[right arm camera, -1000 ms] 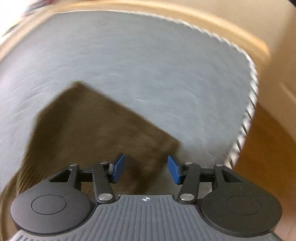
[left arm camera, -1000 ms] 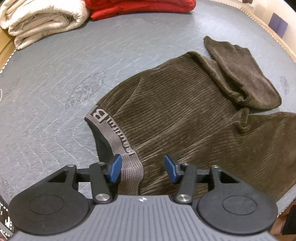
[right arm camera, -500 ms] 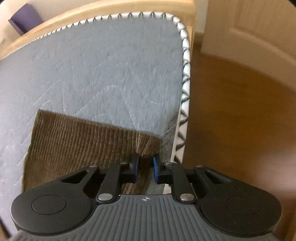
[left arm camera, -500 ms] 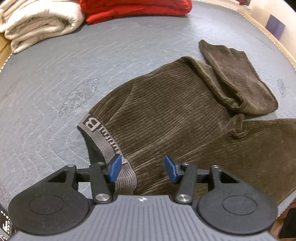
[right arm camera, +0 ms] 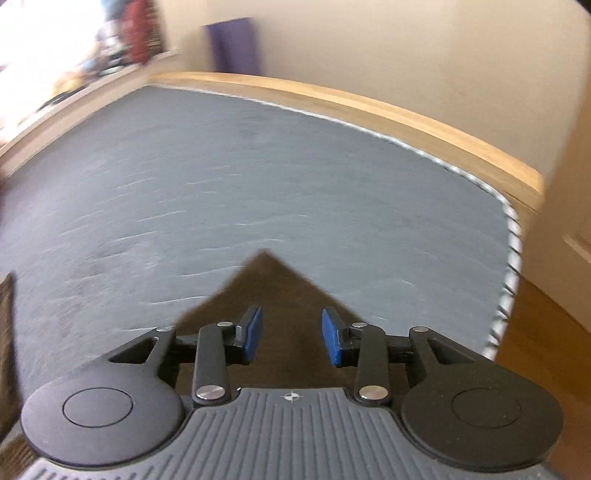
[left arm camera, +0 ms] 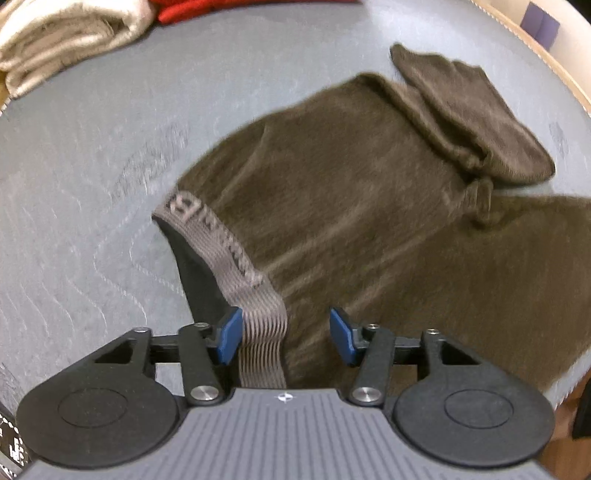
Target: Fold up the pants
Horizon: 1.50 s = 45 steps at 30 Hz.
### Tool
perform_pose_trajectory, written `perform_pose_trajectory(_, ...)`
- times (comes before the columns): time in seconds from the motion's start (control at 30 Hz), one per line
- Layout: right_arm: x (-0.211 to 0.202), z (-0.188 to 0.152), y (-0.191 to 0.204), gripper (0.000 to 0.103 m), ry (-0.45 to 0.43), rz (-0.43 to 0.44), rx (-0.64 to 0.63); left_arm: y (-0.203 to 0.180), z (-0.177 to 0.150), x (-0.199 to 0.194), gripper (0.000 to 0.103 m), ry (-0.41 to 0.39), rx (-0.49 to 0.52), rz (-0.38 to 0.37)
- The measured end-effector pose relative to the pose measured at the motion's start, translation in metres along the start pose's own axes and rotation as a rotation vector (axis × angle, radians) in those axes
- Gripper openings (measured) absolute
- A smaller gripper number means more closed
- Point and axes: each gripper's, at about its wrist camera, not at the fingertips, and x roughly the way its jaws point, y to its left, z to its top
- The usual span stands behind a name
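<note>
Pants (left arm camera: 369, 229) made of brown ribbed cloth lay spread on a grey quilted mattress (left arm camera: 92, 184). They filled the middle and the right of the left wrist view. One leg (left arm camera: 476, 122) was folded back at the far right, with a bunched knot of cloth just below it. The grey waistband (left arm camera: 221, 243) had pale letters on it, and it ran from the middle left down toward the camera. The dark inside of the pants showed beside the band on its left.

The left gripper (left arm camera: 284, 336) hung over the near end of the waistband. Its jaws stood about half open. The band passed between the blue pads (left arm camera: 229, 334), close beside the left one, but the pads did not squeeze it.

Far away at the top left sat a pile of cream folded cloth (left arm camera: 66, 37). Next to it on the right was a bit of red folded cloth (left arm camera: 221, 7).

The right gripper (right arm camera: 291, 338) was over a pointed corner of the pants (right arm camera: 266, 280) near the right side of the mattress (right arm camera: 258, 166). The right wrist view was blurry. Its jaws had just been opening and stood partly open. The brown cloth lay under them, and they held nothing. A wooden bed edge (right arm camera: 369, 107) ran along the far side. A purple thing (right arm camera: 234, 46) stood by the wall behind it. Brown wood floor (right arm camera: 546, 332) showed at the right.
</note>
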Motion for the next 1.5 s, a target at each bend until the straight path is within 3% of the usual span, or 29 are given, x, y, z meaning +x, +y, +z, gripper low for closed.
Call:
perform_pose_trajectory(0.2,-0.008,0.002,0.044,0.042,-0.010,0.074,-0.123,0.026,-0.034,0.023,0.056,0.105,0.022,0.054)
perform_pose_trajectory(0.37,-0.014,0.003,0.066,0.042,-0.014,0.096,-0.145,0.032,-0.057,0.035,0.056,0.175,0.047,-0.053)
perform_pose_trajectory(0.43,-0.016,0.003,0.072,0.042,-0.015,0.105,-0.137,0.029,-0.063,0.033,0.036,0.166,0.077,-0.072)
perform_pose_trajectory(0.5,-0.016,0.001,0.079,0.042,-0.015,0.113,-0.135,0.024,-0.068,0.027,0.024,0.135,0.133,-0.062)
perform_pose_trajectory(0.6,-0.020,0.000,0.092,0.042,-0.023,0.122,-0.140,0.025,-0.073,0.016,0.019,0.115,0.135,-0.021)
perform_pose_trajectory(0.67,-0.023,-0.001,0.097,0.042,-0.026,0.127,-0.142,0.025,-0.080,0.017,0.013,0.144,0.155,0.014)
perform_pose_trajectory(0.73,-0.025,-0.002,0.103,0.042,-0.025,0.135,-0.153,0.019,-0.085,0.022,0.015,0.182,0.224,0.040)
perform_pose_trajectory(0.8,-0.025,-0.003,0.109,0.042,-0.025,0.136,-0.173,0.017,-0.081,0.018,0.020,0.161,0.221,0.048)
perform_pose_trajectory(0.97,-0.025,-0.004,0.115,0.042,-0.025,0.149,-0.183,0.008,-0.058,-0.018,0.033,-0.074,0.168,0.056)
perform_pose_trajectory(1.13,-0.026,-0.006,0.123,0.042,-0.027,0.154,-0.210,-0.019,-0.039,-0.025,0.033,-0.164,0.206,-0.004)
perform_pose_trajectory(1.27,-0.026,-0.005,0.126,0.042,-0.027,0.161,-0.209,-0.040,-0.030,0.004,0.033,-0.096,0.263,0.029)
perform_pose_trajectory(1.37,-0.027,-0.005,0.126,0.042,-0.028,0.168,-0.205,-0.031,-0.026,0.039,0.029,0.048,0.288,0.162)
perform_pose_trajectory(1.4,-0.027,-0.006,0.127,0.042,-0.026,0.171,-0.210,-0.026,-0.025,0.047,0.032,0.082,0.287,0.193)
perform_pose_trajectory(1.5,-0.025,-0.008,0.130,0.042,-0.024,0.175,-0.237,-0.019,-0.011,0.041,0.033,0.098,0.172,0.188)
